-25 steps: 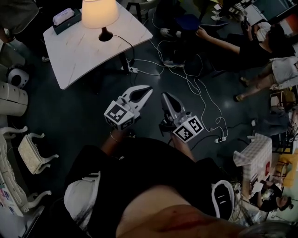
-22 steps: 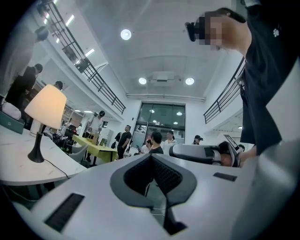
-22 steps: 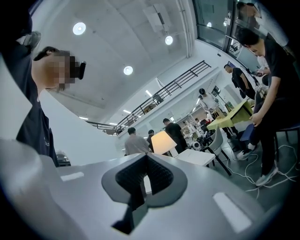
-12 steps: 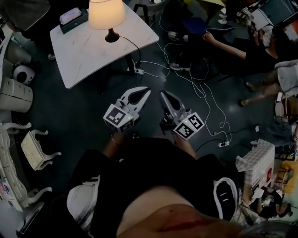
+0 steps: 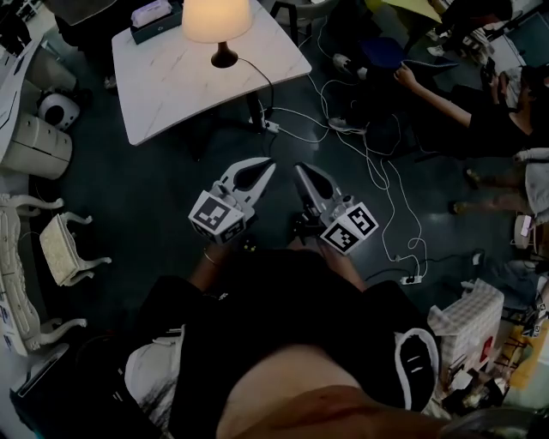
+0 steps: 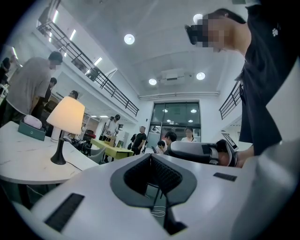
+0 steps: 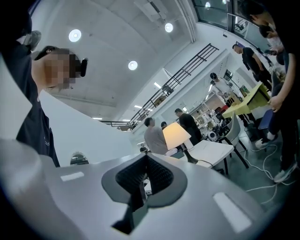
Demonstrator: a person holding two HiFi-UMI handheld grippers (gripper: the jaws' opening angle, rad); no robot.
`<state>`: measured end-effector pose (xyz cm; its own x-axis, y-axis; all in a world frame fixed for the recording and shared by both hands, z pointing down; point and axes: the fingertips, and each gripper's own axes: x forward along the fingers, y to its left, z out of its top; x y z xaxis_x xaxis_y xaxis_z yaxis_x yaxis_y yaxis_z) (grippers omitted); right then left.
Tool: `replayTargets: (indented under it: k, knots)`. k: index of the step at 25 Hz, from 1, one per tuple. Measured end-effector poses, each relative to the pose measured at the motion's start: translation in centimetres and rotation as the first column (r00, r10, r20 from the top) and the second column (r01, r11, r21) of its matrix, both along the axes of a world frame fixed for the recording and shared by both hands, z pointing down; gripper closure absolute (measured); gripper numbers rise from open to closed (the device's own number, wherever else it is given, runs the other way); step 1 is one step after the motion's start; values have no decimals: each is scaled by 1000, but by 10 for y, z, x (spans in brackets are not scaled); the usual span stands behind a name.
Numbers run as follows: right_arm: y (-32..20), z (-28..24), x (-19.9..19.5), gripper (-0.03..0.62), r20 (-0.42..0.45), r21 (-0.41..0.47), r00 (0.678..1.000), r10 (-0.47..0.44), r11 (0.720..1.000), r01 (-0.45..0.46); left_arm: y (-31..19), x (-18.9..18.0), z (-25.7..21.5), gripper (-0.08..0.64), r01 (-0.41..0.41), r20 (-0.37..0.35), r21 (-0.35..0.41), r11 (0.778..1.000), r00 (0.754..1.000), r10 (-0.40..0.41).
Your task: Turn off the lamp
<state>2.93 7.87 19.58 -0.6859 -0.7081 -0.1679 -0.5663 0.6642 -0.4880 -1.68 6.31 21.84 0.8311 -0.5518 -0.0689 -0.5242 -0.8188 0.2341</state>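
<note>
Showing both grippers shut and empty: the left gripper (image 5: 267, 165) and right gripper (image 5: 301, 170) each have their jaws pressed together with nothing between them, tips side by side and aimed ahead. The lamp (image 5: 217, 21), lit, stands well ahead of the fingertips and slightly to their left, on the far part of a white table (image 5: 171, 90); nothing touches it yet. Likely risks: closed jaws nudging the light shade or narrow base could tip the lamp. Its switch is not visible from here, so a blind reach may snag the cord (image 5: 271, 86), which trails off the table's near edge to a power strip (image 5: 271, 127). Between fingertips and table lies dark floor (image 5: 171, 184). Loose white cables (image 5: 377, 176) sprawl ahead to the right, a tripping hazard. A tissue box (image 5: 154, 14) sits beside the lamp; a seated person's arm (image 5: 429, 88) reaches in at far right.
</note>
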Motion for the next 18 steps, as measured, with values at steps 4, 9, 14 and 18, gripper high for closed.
replayTargets:
  k: [4, 9, 14, 18]
  knots:
    - [-7, -3, 11, 592, 13, 5, 999, -41, 999, 41, -5, 11, -2, 552, 50, 19, 12, 999, 999, -51]
    - [-16, -5, 25, 592, 20, 14, 997, -81, 997, 81, -12, 26, -9, 552, 90, 18, -7, 996, 996, -90]
    - [-25, -6, 51, 592, 22, 16, 995, -97, 995, 96, -20, 53, -10, 552, 102, 30, 2, 995, 994, -102]
    - [-33, -5, 77, 591, 25, 18, 995, -99, 995, 98, -28, 79, -10, 552, 102, 32, 7, 995, 994, -102]
